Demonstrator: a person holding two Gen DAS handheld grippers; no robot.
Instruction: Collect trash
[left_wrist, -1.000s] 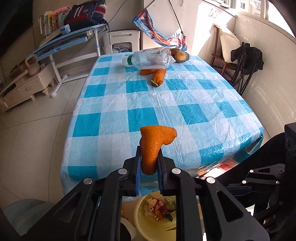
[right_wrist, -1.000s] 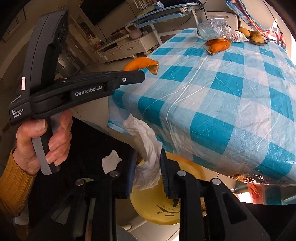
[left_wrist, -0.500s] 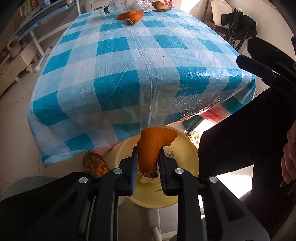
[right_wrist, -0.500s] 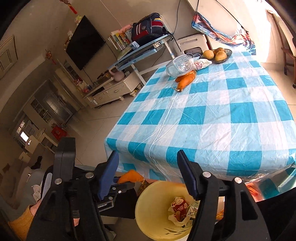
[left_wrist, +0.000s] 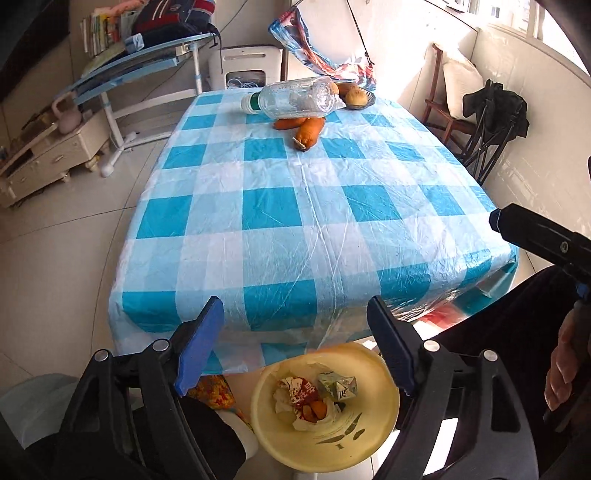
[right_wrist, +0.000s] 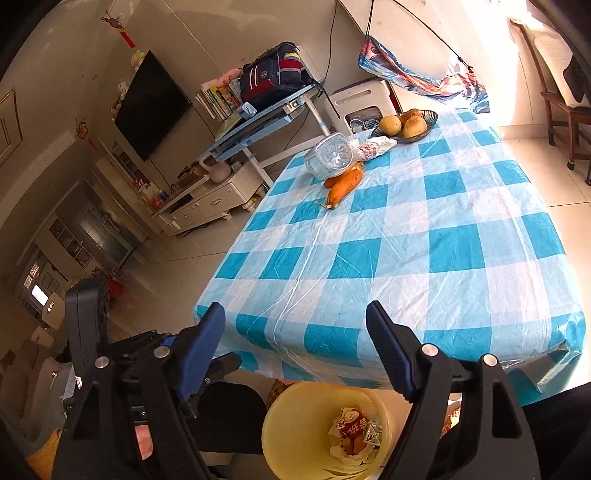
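A yellow trash bin (left_wrist: 384, 424) stands on the floor at the table's near edge, also in the right wrist view (right_wrist: 288, 439). Inside lie an orange peel (left_wrist: 317, 409), a red wrapper (left_wrist: 301, 389), a crumpled carton (left_wrist: 338, 386) and white tissue. My left gripper (left_wrist: 295, 350) is open and empty above the bin. My right gripper (right_wrist: 295, 349) is open and empty above the bin too. An empty clear plastic bottle (left_wrist: 291, 98) lies at the table's far end (right_wrist: 332, 157).
Two sweet potatoes (left_wrist: 308, 131) lie by the bottle on the blue checked tablecloth (left_wrist: 314, 206). A bowl of fruit (right_wrist: 406, 125) stands at the far end. A wooden chair (left_wrist: 450, 110) and a black folding chair (left_wrist: 491, 129) stand to the right.
My left gripper opened and the orange peel dropped into the bin. My right gripper let go of the white tissue earlier and stays open. Both views lifted toward the table.
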